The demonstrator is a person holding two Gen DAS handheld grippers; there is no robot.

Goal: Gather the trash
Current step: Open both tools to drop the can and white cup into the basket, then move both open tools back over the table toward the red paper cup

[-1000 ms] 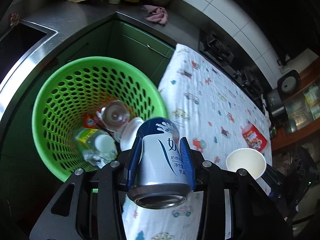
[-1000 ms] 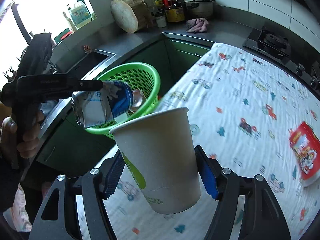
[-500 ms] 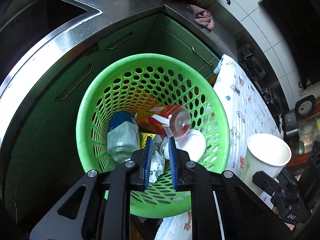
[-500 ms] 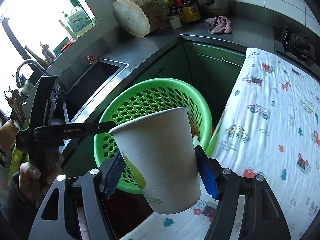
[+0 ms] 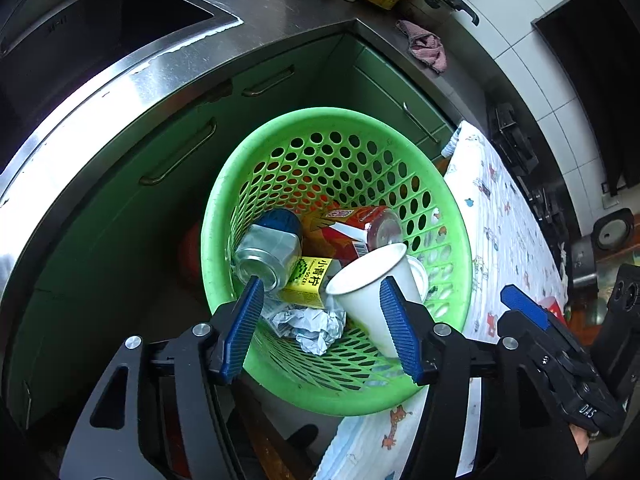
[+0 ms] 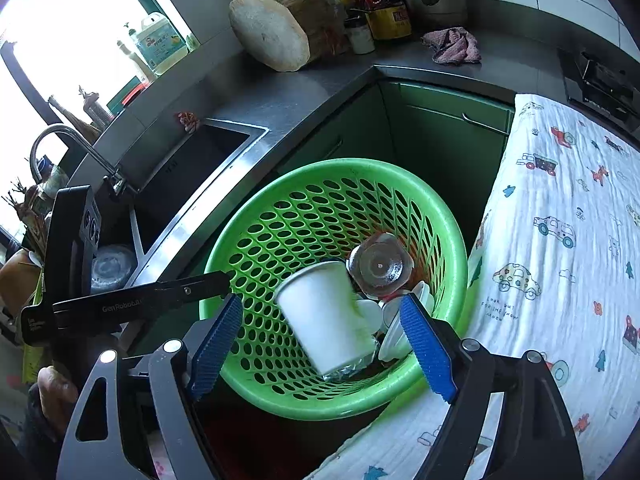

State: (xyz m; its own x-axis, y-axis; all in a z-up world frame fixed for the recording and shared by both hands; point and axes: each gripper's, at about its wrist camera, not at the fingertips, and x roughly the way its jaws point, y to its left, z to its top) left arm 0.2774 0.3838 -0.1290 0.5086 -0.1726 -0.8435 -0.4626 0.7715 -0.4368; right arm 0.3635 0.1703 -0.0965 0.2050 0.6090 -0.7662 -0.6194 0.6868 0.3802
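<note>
At the far left a stainless steel sink (image 6: pixel 188 160) is sunk into the grey countertop (image 6: pixel 304 96), with a curved metal faucet (image 6: pixel 76 148) beside it and green cabinet doors (image 5: pixel 192 152) below. Near the middle, the left gripper (image 5: pixel 320 324) hovers over the round green perforated plastic basket (image 5: pixel 452 280), its blue-padded jaws spread wide and gripping nothing. Inside the basket, from left to right, lie a blue and silver drink can (image 5: pixel 270 248) on its side, a yellow and green drink carton (image 5: pixel 310 282) with a wad of crumpled white paper (image 5: pixel 308 322) just in front of it, a red-labelled clear plastic bottle (image 5: pixel 360 230) farther back, and a white paper cup (image 5: pixel 372 292) tilted on top of the heap with its mouth up and to the left. In the right wrist view that cup (image 6: pixel 326 312) looks slightly blurred, so whether it has settled cannot be told. The right gripper (image 6: pixel 320 338) also hangs above the basket's near rim with its jaws parted and empty, the cup lying apart from both pads. To the right, a white cloth printed with cartoon cars (image 6: pixel 560 260) covers the table, its edge touching the basket. A pink rag (image 6: pixel 454 46) lies on the far counter.
</note>
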